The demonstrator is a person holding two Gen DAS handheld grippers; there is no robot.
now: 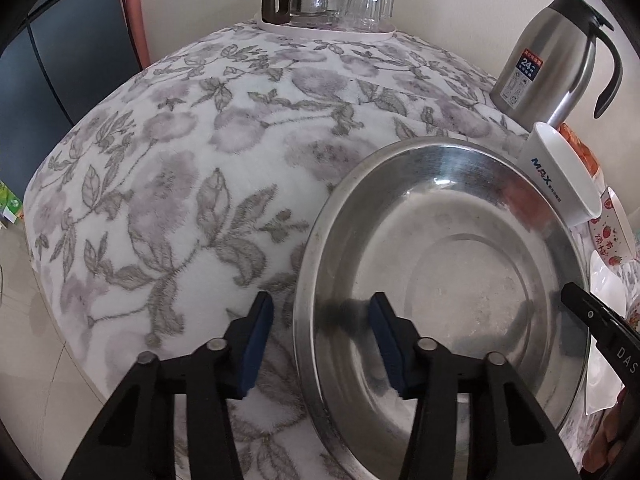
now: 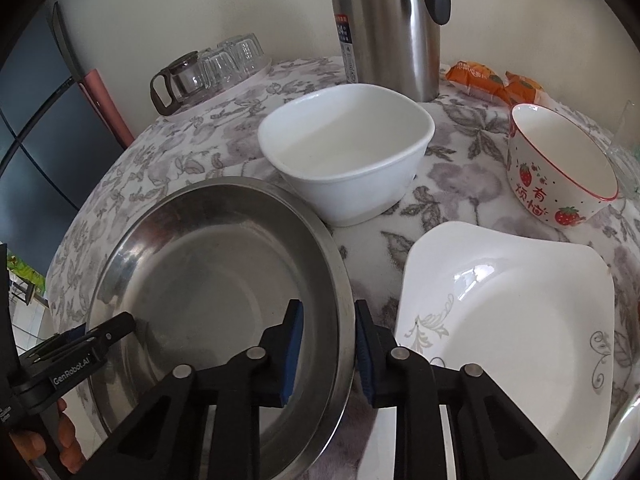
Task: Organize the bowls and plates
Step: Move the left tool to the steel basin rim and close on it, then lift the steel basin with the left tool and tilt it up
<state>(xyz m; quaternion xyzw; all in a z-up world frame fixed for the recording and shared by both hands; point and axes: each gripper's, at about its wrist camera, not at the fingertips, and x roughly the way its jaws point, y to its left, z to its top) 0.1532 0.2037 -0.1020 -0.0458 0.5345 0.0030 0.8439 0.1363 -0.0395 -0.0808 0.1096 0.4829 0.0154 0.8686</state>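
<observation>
"MAX" on white bowl [image 1: 560, 176], perhaps "24" on thermos [image 1: 560, 52]

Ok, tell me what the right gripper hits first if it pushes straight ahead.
The right gripper straddles the steel plate rim, jaws open; past that rim, probably the white bowl, though depth is unclear.

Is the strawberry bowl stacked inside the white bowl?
No, the strawberry bowl stands apart on the cloth, right of the white bowl.

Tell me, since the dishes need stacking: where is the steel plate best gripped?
By its rim. The steel plate is wide and shallow with a raised thin lip, so only the edge fits between fingers. The right gripper already straddles the near right rim, the left gripper the left one; coming from the near side avoids the white bowl behind.
</observation>
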